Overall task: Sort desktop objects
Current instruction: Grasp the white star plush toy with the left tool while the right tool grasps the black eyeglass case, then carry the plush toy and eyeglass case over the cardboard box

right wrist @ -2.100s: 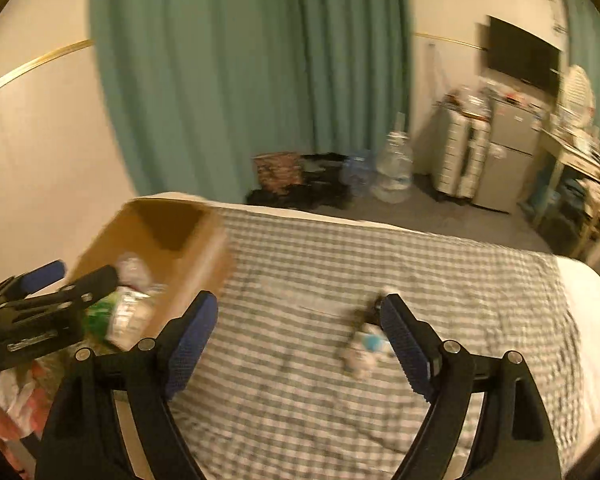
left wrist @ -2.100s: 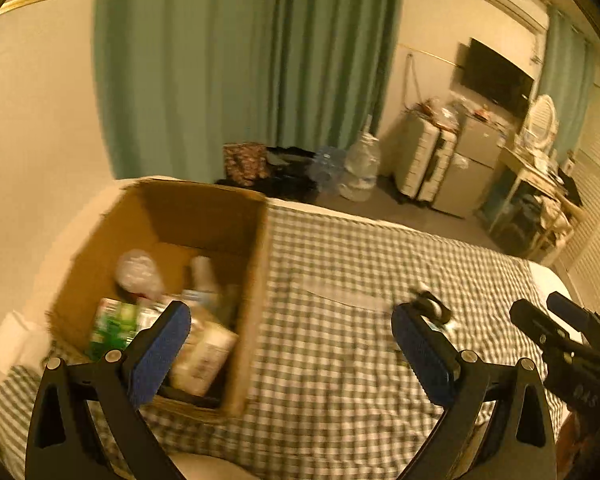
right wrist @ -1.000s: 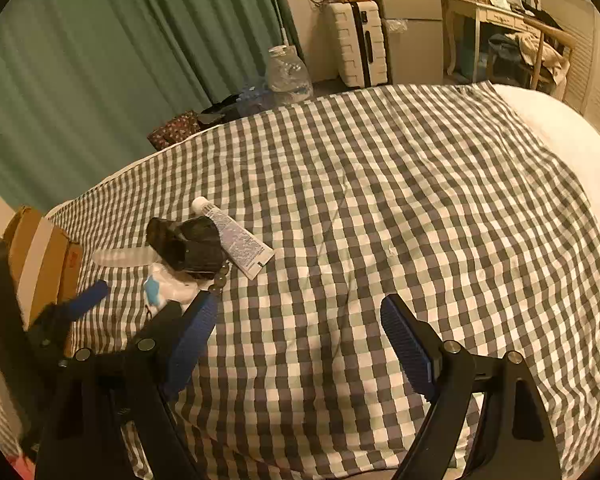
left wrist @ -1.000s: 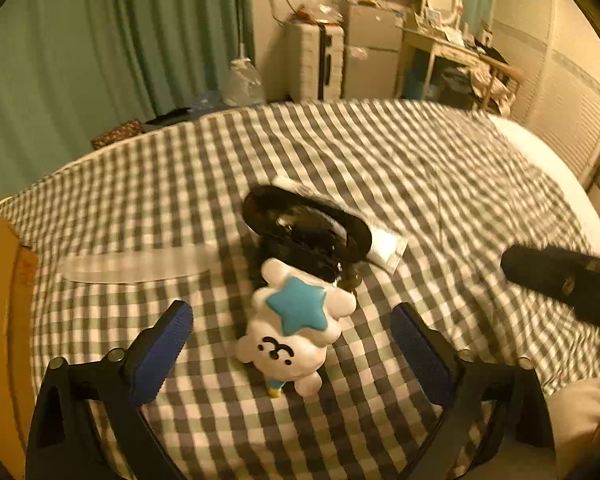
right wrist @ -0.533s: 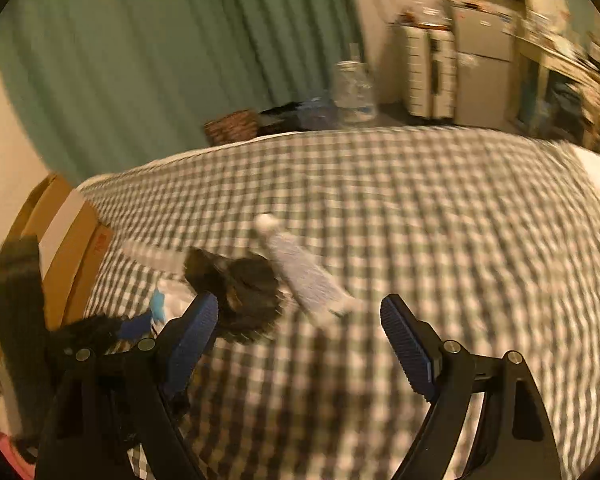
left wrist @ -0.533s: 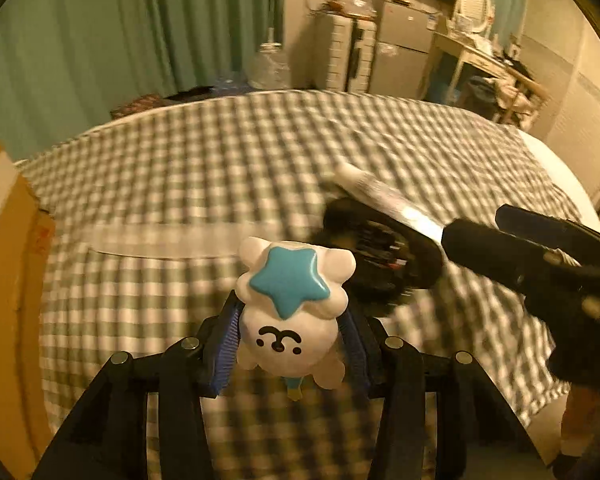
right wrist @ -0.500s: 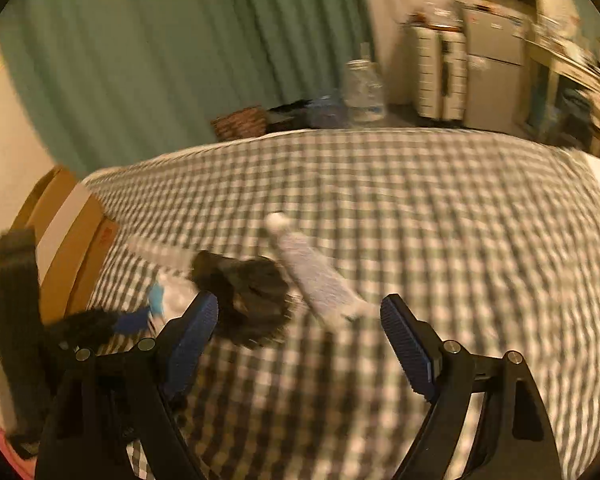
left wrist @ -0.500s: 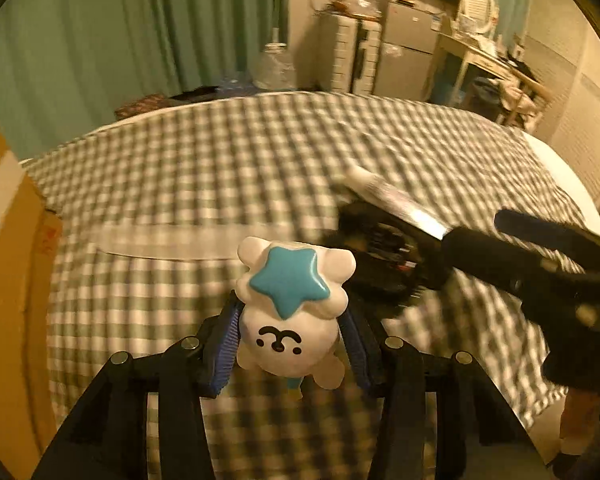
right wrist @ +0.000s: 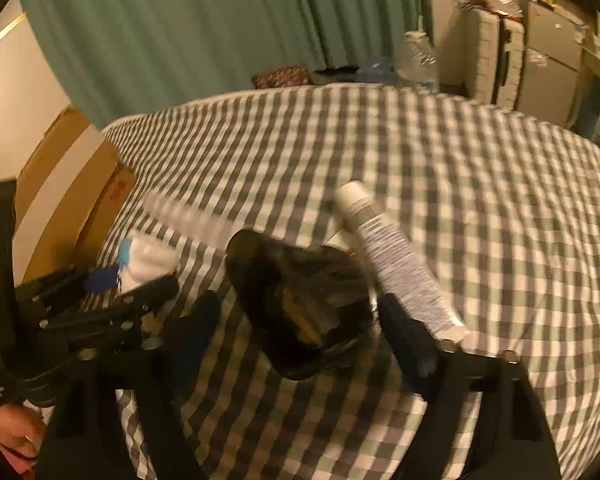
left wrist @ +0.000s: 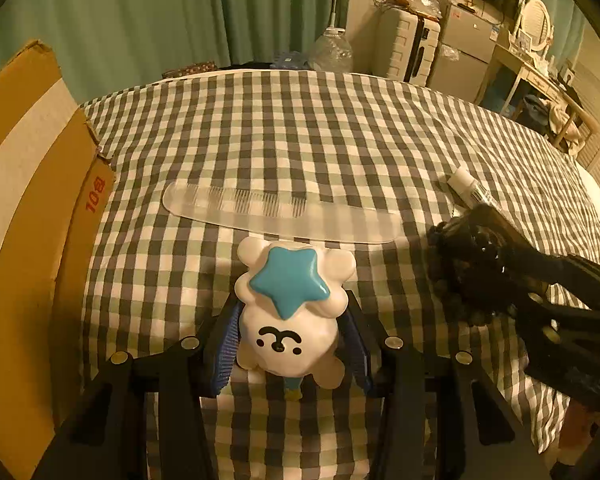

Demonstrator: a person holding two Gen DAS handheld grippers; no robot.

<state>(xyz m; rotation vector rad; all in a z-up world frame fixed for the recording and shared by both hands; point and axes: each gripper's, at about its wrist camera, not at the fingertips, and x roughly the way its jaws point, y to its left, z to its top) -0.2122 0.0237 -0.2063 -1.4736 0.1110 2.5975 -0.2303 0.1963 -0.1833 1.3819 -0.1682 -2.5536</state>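
My left gripper (left wrist: 292,344) is shut on a white plush toy (left wrist: 292,312) with a blue star, just above the checked cloth. The toy and left gripper also show at the left of the right wrist view (right wrist: 148,260). My right gripper (right wrist: 300,328) is open, its fingers on either side of a black hair accessory (right wrist: 300,304), which also shows in the left wrist view (left wrist: 472,264). A white tube (right wrist: 392,256) lies touching it on the right. A clear comb (left wrist: 276,216) lies beyond the toy.
A cardboard box (left wrist: 24,184) stands at the left edge of the checked cloth (left wrist: 320,120). Beyond the cloth are green curtains (left wrist: 160,12), a water jug (left wrist: 332,52), a suitcase (left wrist: 408,52) and a desk (left wrist: 540,80).
My left gripper has closed on the plush toy and holds it. My right gripper has moved down and in, so its open fingers now flank the black hair accessory.
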